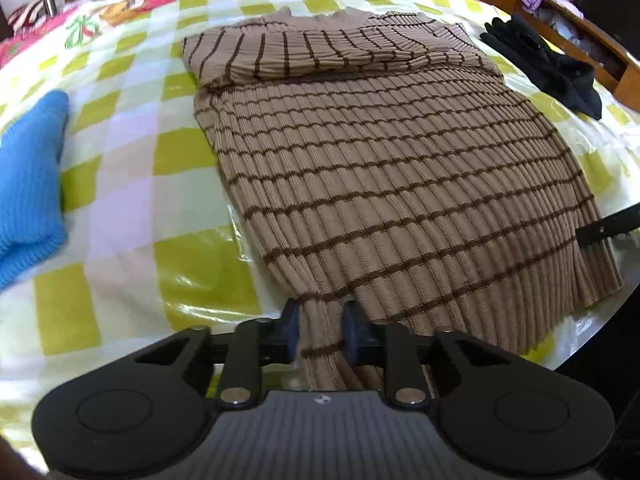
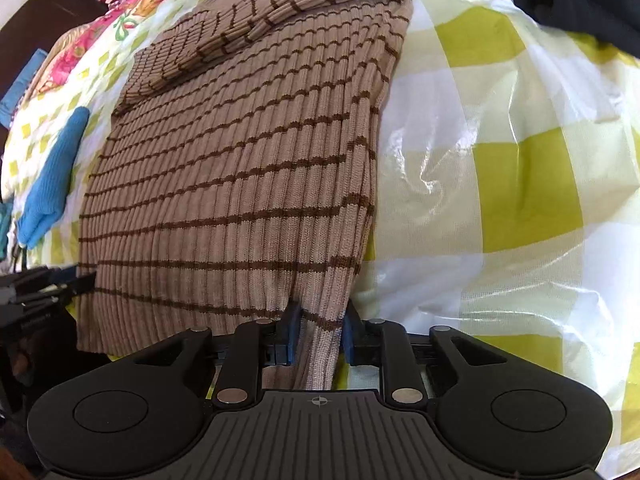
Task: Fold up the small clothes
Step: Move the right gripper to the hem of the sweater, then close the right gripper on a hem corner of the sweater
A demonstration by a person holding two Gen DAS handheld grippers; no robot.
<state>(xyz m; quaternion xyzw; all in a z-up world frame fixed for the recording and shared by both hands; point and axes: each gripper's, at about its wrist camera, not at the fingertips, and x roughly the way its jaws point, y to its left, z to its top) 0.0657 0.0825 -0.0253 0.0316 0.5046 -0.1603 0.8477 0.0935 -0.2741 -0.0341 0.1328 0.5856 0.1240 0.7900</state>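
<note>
A tan ribbed sweater with dark brown stripes [image 1: 380,168] lies flat on the checked bed cover [image 1: 132,200], sleeves folded across its top. My left gripper [image 1: 320,330] is shut on the sweater's near left hem corner. My right gripper [image 2: 318,332] is shut on the near right hem corner of the sweater [image 2: 240,184]. The right gripper's finger shows at the sweater's right edge in the left wrist view [image 1: 608,226]. The left gripper shows at the left edge of the right wrist view [image 2: 44,284].
A blue knit garment [image 1: 28,184] lies left of the sweater, also in the right wrist view [image 2: 56,176]. A black garment [image 1: 548,64] lies at the far right by a wooden shelf [image 1: 560,20]. The cover [image 2: 500,184] has a glossy plastic sheet over it.
</note>
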